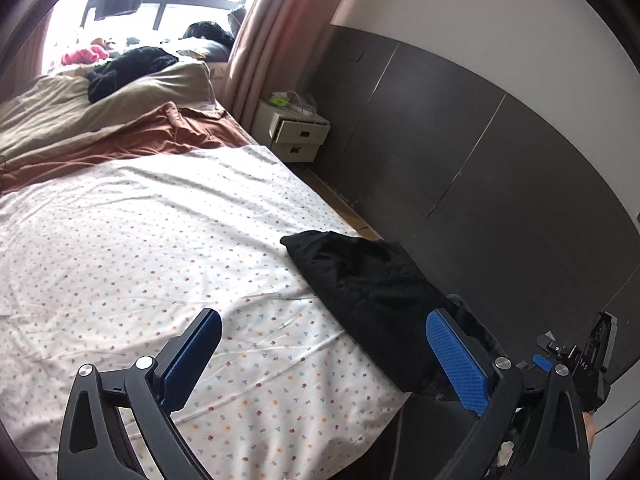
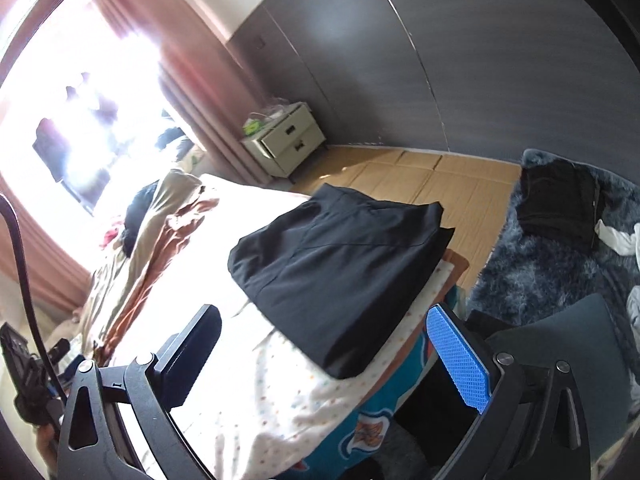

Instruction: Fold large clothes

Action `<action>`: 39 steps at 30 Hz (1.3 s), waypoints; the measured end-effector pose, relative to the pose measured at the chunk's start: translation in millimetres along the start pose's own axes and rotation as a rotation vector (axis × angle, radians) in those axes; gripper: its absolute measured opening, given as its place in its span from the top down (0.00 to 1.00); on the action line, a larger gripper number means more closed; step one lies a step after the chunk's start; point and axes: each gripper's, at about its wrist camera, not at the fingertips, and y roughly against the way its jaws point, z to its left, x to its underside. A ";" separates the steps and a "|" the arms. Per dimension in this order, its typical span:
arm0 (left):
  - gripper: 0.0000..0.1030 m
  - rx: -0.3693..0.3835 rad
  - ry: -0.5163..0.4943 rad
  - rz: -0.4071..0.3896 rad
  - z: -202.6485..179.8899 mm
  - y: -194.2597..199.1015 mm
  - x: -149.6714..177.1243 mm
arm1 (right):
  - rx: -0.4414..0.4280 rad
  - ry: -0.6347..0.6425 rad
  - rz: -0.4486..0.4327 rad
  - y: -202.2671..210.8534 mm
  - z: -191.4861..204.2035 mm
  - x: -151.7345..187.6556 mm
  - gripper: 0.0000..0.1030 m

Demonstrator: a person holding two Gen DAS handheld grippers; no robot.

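A folded black garment (image 1: 360,280) lies at the near right corner of the bed, on the white dotted sheet (image 1: 140,240). In the right wrist view the garment (image 2: 340,264) is a neat flat rectangle at the bed's corner. My left gripper (image 1: 324,344) is open and empty, hovering above the sheet with the garment just beyond its right finger. My right gripper (image 2: 324,344) is open and empty, just short of the garment's near edge. The other gripper shows at the right edge of the left wrist view (image 1: 576,360).
A brown blanket (image 1: 120,148), beige pillows and dark clothes (image 1: 128,68) lie at the bed's far end. A white nightstand (image 1: 298,128) stands by the pink curtain. Dark wall panels (image 1: 500,160) run along the right. A grey shaggy rug (image 2: 552,264) bears another black garment (image 2: 556,204).
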 end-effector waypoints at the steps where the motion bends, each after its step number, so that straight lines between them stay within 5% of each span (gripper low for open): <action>1: 0.01 -0.009 -0.007 -0.009 2.2 9.6 2.9 | -0.005 0.005 -0.006 5.7 4.0 4.4 0.00; 16: 0.01 -0.115 -0.066 -0.188 22.3 156.9 71.7 | -0.044 0.167 -0.072 82.4 67.9 69.4 0.00; 39: 0.01 -0.260 -0.077 -0.345 8.9 270.8 220.3 | -0.129 0.382 -0.177 185.3 88.3 175.6 0.00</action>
